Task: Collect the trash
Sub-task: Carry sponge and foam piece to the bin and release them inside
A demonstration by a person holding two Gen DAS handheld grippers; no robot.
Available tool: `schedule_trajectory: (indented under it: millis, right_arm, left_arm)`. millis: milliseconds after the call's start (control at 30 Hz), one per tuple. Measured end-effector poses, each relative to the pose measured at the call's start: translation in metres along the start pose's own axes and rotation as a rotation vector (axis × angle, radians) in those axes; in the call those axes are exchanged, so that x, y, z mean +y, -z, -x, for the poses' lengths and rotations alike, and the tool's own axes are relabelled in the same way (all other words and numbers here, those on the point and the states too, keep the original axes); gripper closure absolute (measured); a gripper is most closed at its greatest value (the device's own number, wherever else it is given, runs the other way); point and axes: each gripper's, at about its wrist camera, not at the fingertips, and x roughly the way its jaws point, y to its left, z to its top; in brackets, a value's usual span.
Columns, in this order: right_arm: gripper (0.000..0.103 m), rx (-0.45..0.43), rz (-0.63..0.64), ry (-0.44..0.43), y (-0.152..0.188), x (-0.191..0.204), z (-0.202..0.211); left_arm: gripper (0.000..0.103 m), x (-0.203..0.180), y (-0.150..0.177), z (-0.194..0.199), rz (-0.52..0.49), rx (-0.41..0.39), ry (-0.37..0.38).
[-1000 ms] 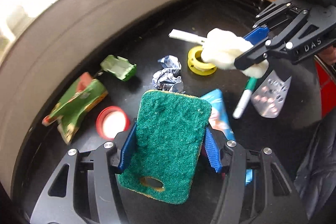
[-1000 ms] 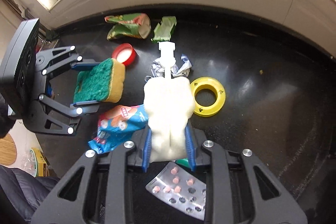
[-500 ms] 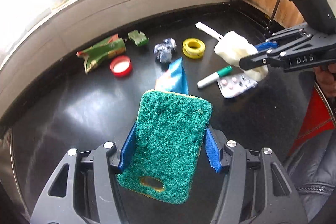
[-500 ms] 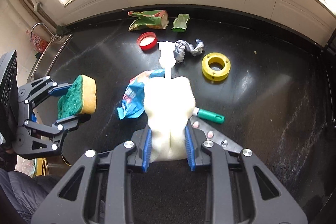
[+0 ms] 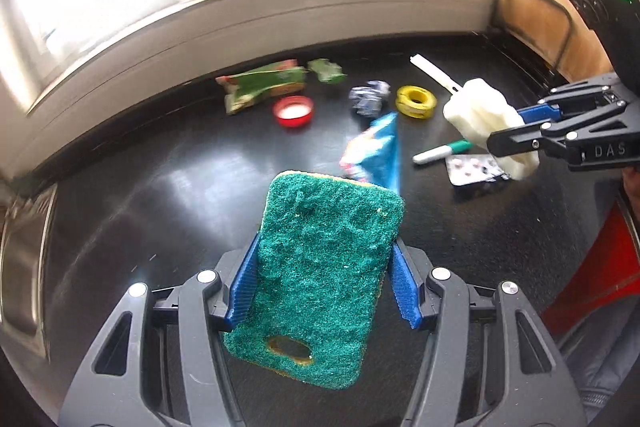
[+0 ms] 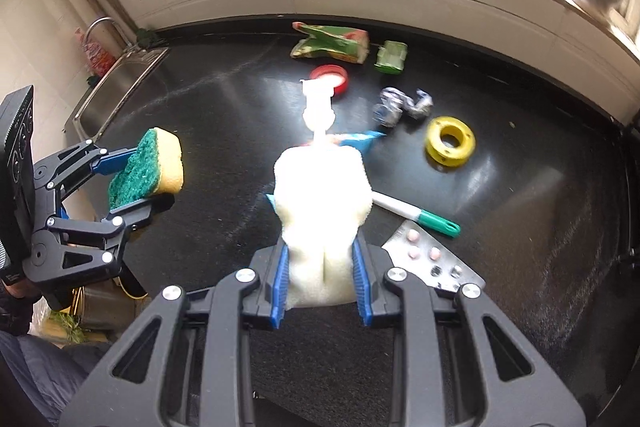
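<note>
Left wrist view: the left tool (image 5: 324, 287) is clamped on a green-faced yellow sponge (image 5: 320, 279), its blue fingers (image 5: 245, 287) pressing the sponge's two long sides, and the sponge is lifted clear of the black surface (image 5: 160, 195). Ahead of this tool lies a blue wrapper (image 5: 374, 151). Farther ahead sit a red lid (image 5: 293, 111), a green carton (image 5: 262, 87), a small green scrap (image 5: 328, 71), a foil ball (image 5: 368, 97) and a yellow ring (image 5: 416, 101). To its right a green-capped marker (image 5: 442, 153) lies just beside a blister pack (image 5: 474, 169).

In the right wrist view, the right tool (image 6: 322, 279) is clamped on a white foam brush head (image 6: 322, 203) whose white handle (image 6: 318, 107) points straight ahead, held above the surface. The marker and blister pack lie just right of this tool. The ring, foil ball, lid, carton and scrap are ahead of it, near the back wall. The left tool holds the sponge off to the left, near a steel sink (image 6: 116, 83).
</note>
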Motion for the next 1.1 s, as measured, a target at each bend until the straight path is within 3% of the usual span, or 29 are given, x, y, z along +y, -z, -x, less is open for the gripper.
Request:
schedule_trajectory:
  millis: [233,400,567,767,900,1100]
  right_arm:
    - [0.075,0.000,0.179,-0.098,-0.036,0.084,-0.017]
    - [0.075,0.039,0.369,-0.222,-0.049,0.182,-0.038]
    - [0.075,0.106,0.569,-0.351,-0.041,0.288,-0.059]
    - [0.075,0.254,0.779,-0.498,-0.004,0.410,-0.096]
    - [0.075,0.338,0.859,-0.529,0.021,0.463,-0.125]
    - [0.075,0.455,0.839,-0.521,0.036,0.519,-0.184]
  left_arm:
    - [0.046,0.060,0.047,0.047,0.205,-0.007,-0.181]
    - [0.046,0.103,0.102,0.087,0.372,0.011,-0.337]
    - [0.046,0.136,0.172,0.124,0.575,0.040,-0.459]
    - [0.046,0.166,0.265,0.147,0.843,0.081,-0.548]
    - [0.046,0.185,0.318,0.151,0.972,0.101,-0.587]
    - [0.046,0.217,0.383,0.142,1.105,0.093,-0.605]
